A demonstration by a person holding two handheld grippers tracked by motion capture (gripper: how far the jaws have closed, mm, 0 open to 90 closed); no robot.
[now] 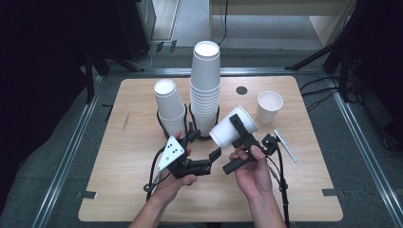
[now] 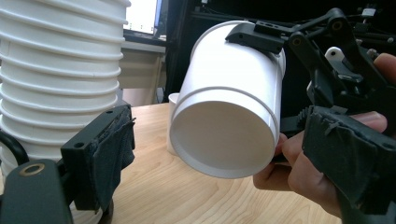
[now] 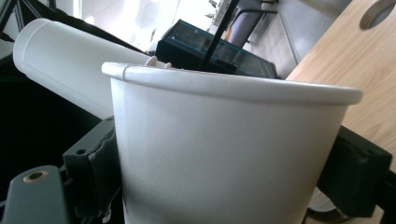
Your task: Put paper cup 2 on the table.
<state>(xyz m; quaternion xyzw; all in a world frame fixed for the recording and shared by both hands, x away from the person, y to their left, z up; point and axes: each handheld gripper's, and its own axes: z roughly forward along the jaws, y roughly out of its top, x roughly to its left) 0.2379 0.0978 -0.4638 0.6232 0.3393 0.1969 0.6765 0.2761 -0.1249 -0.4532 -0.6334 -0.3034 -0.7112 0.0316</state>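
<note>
My right gripper (image 1: pixel 236 130) is shut on a white paper cup (image 1: pixel 227 133), held tilted above the wooden table (image 1: pixel 128 185) with its base toward the cup stacks. The right gripper view has that cup (image 3: pixel 224 140) pinched between both black jaws of the right gripper (image 3: pixel 224 179). My left gripper (image 1: pixel 204 145) is open just left of and below the cup's base, not touching it. In the left gripper view the cup's base (image 2: pixel 224 140) faces me between the spread jaws of the left gripper (image 2: pixel 224 163), with a gap on each side.
A tall stack of white cups (image 1: pixel 205 90) and a shorter stack (image 1: pixel 168 107) stand in black wire holders at the table's middle back. A single upright cup (image 1: pixel 269 107) stands at the back right, near a round hole (image 1: pixel 241 90). The tall stack (image 2: pixel 56 70) is close beside my left jaw.
</note>
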